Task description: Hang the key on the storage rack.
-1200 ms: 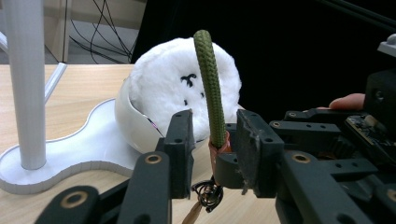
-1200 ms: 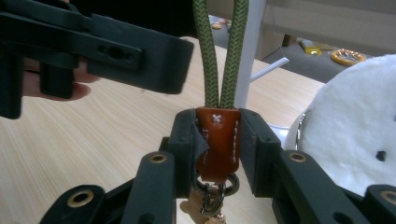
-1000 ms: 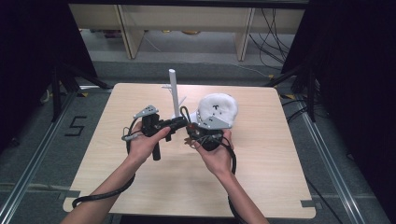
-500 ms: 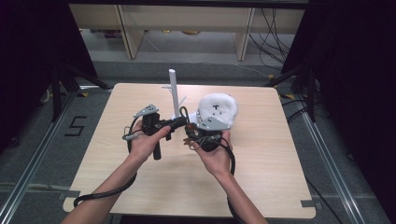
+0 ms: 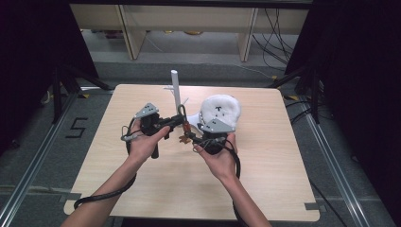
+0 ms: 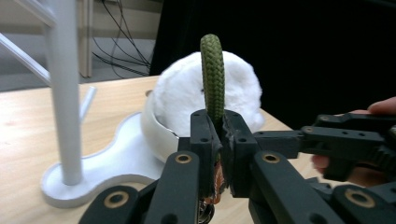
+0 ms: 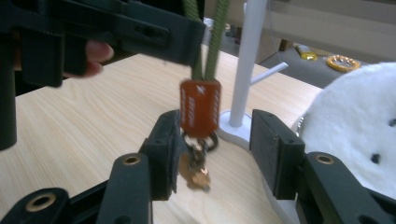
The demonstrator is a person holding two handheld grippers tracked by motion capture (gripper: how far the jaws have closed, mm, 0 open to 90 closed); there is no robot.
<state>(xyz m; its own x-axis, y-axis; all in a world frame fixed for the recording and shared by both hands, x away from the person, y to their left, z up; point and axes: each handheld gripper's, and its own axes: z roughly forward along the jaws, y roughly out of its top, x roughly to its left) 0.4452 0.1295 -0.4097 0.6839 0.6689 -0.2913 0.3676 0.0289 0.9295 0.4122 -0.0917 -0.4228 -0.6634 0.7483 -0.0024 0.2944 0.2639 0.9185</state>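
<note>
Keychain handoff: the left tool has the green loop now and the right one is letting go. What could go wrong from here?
1. The left tool pinches only the thin green loop; it could slip and drop the keys.
2. The right tool has just been opening, but its pads still flank the orange tag and could snag it when pulling away.
3. The white stand and the fluffy white hat sit close; a swing could knock them.

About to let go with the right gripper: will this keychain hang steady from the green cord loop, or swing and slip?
The green cord loop looks braided and grippy, clamped by the left gripper, so slipping seems unlikely. The orange tag and keys dangle loosely; they will probably swing.
</note>
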